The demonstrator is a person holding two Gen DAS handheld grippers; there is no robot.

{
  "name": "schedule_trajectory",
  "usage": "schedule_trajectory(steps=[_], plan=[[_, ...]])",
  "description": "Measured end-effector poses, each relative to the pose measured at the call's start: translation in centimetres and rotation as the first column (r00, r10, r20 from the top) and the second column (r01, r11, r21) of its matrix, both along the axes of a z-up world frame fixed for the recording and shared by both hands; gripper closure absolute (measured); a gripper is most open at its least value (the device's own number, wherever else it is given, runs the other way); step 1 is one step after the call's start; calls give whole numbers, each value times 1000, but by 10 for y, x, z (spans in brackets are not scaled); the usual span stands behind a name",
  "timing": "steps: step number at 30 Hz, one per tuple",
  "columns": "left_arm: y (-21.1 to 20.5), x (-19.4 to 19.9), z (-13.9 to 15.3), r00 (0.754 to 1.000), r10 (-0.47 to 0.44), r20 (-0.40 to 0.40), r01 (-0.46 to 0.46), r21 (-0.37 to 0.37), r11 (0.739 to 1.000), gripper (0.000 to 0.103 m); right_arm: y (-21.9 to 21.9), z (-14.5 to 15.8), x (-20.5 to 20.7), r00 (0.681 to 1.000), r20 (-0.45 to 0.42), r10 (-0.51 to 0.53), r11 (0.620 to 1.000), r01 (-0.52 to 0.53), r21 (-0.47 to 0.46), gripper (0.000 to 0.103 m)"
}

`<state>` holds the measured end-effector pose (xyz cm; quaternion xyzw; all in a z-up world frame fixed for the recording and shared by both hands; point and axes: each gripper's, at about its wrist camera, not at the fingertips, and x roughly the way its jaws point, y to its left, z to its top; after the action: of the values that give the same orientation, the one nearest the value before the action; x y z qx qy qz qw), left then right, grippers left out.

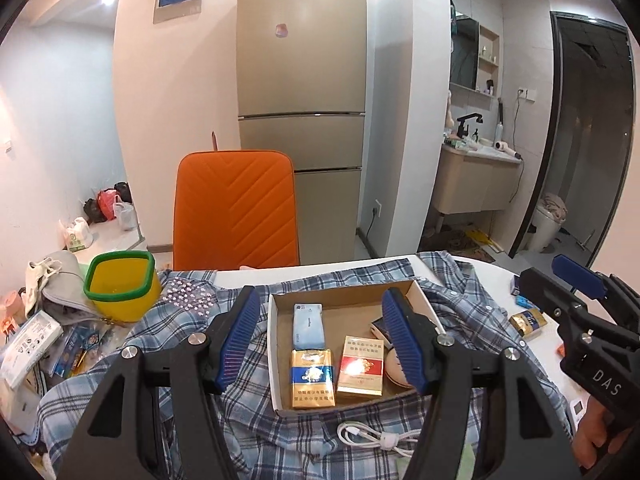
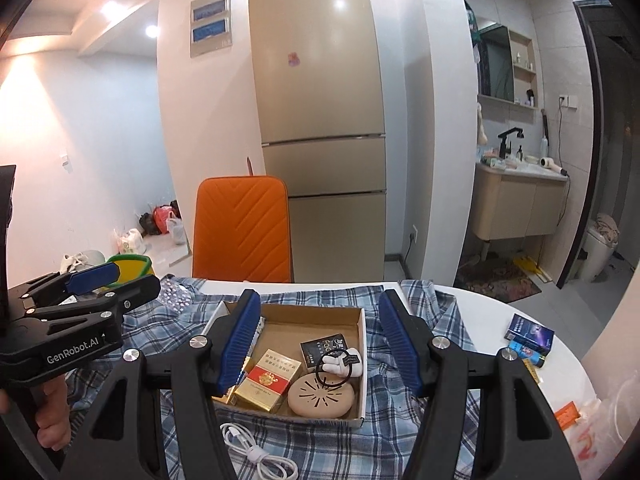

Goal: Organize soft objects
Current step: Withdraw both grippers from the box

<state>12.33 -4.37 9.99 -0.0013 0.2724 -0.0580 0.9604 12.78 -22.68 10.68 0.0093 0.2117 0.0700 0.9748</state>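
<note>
1. Left wrist view: the left claw (image 1: 320,344) stands with its blue pads apart and nothing between them, above the worktop (image 1: 492,280); the task's soft thing, a blue plaid shirt (image 1: 160,344), lies spread and rumpled across that worktop, unfolded.
2. On the shirt sits a shallow cardboard box (image 1: 340,300) holding a pale blue packet (image 1: 308,326), a gold cigarette pack (image 1: 313,378), a red and gold pack (image 1: 361,366) and a round beige item partly hidden by the right pad; a coiled white cable (image 1: 372,438) lies on the cloth just in front of the box.
3. To the left a yellow bin with a green rim (image 1: 120,286) stands beside a grey cloth heap (image 1: 60,280) and loose packets; the right claw (image 1: 576,284) shows at the right edge, side on, its pads seemingly apart and bare.
4. Right wrist view: the right claw (image 2: 318,344) is likewise spread and empty over the same box (image 2: 362,344); here the beige disc (image 2: 322,396), a white figure with a black ring (image 2: 344,362) and a dark pack (image 2: 320,350) show clearly.
5. The plaid shirt (image 2: 400,440) runs under the box and cable (image 2: 256,452); more small packs (image 2: 528,336) lie on the bare worktop (image 2: 488,316) to the right; the left claw (image 2: 100,284) appears at the left edge, held by a hand (image 2: 50,420).
6. Judgement: the task looks barely begun; the shirt is neither folded nor stowed, and the box and cable must come off it first; neither claw grips anything yet.
</note>
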Motion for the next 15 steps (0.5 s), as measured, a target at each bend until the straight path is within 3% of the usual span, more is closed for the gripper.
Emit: schedule_trajectory(steps=[15], plan=[[1,-40,-1,999,-12,31,12,-2,1000,41,-10,7,-48,998,50,-27,1000,27,-3,39]])
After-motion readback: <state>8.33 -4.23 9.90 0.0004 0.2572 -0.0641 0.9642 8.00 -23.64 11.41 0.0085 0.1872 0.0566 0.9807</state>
